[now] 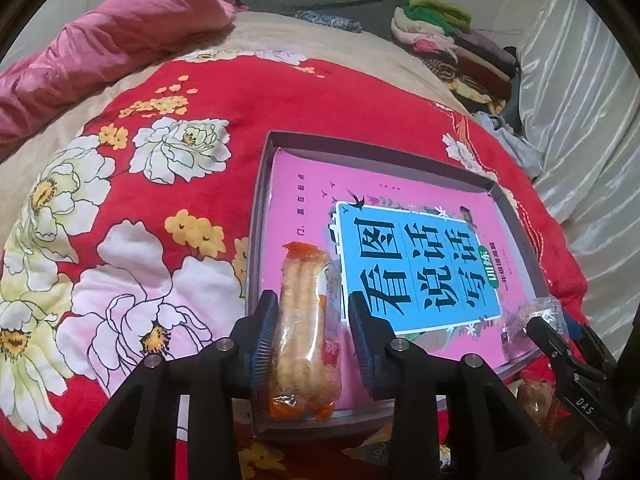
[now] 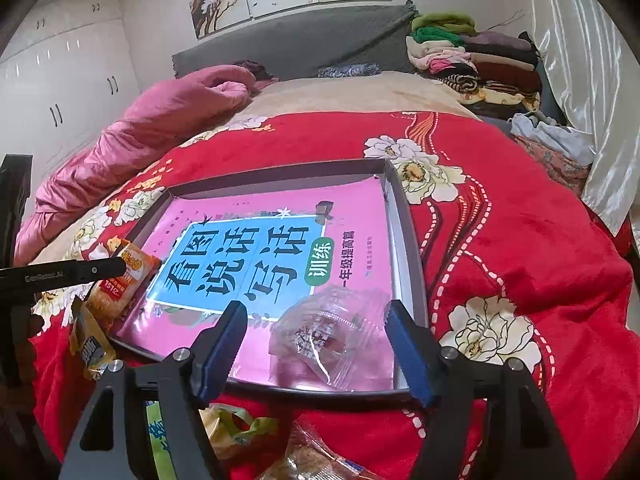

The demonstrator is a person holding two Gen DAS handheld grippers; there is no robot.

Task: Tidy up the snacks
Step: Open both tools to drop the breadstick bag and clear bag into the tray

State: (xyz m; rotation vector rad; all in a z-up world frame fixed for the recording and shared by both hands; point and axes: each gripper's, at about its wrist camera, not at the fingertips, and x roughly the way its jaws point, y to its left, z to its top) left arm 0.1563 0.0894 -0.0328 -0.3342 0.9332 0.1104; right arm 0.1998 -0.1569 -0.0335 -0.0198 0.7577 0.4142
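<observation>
We saw the left gripper with jaws parted around an orange snack pack lying in the tray; the right gripper stood open around a clear wrapped snack there.

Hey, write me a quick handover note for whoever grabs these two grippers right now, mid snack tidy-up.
Left gripper: jaws open around the orange rice cracker pack, which lies in the tray at its near left corner; the pads look clear of it.
Right gripper: jaws open, the clear wrapped snack lies between them on the pink book lining the tray.
Done: two snacks in the tray.
Left: loose packs on the red blanket in front of the tray, including a yellow packet.
</observation>
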